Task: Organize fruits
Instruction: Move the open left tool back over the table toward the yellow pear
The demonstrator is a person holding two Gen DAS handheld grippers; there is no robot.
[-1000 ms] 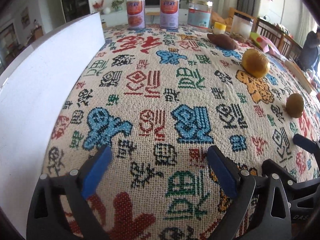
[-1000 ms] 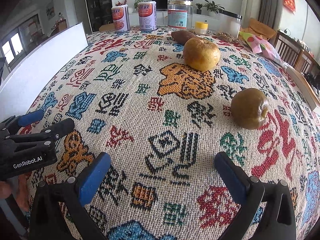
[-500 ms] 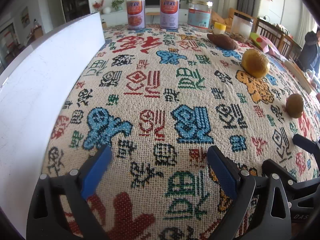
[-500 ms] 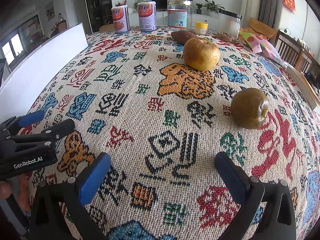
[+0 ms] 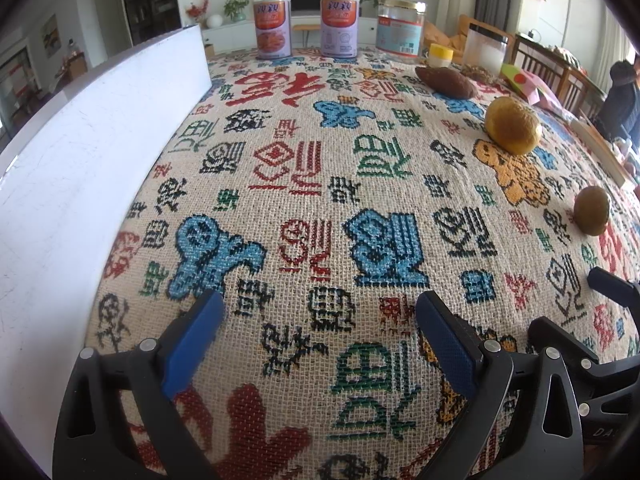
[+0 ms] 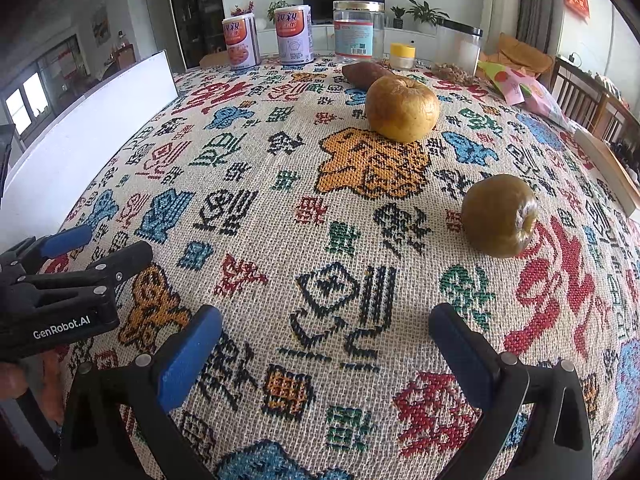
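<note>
Left view: the left gripper [image 5: 318,316] is spread wide and holds nothing, above the tablecloth [image 5: 304,152], far from the fruits.

Right view: the right gripper [image 6: 325,330] is also spread and bare. The green fruit [image 6: 499,215] lies near and could roll away if a finger pushes it; the yellow fruit [image 6: 402,109] lies farther.

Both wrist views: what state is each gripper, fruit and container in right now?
Left gripper: open, empty.
Right gripper: open, empty.
Yellow apple: upright on the cloth, free.
Green-brown fruit: lying on its side, free.
Sweet potato: lying flat.
Clear jar: upright, lidded.
Two cans: upright.
</note>
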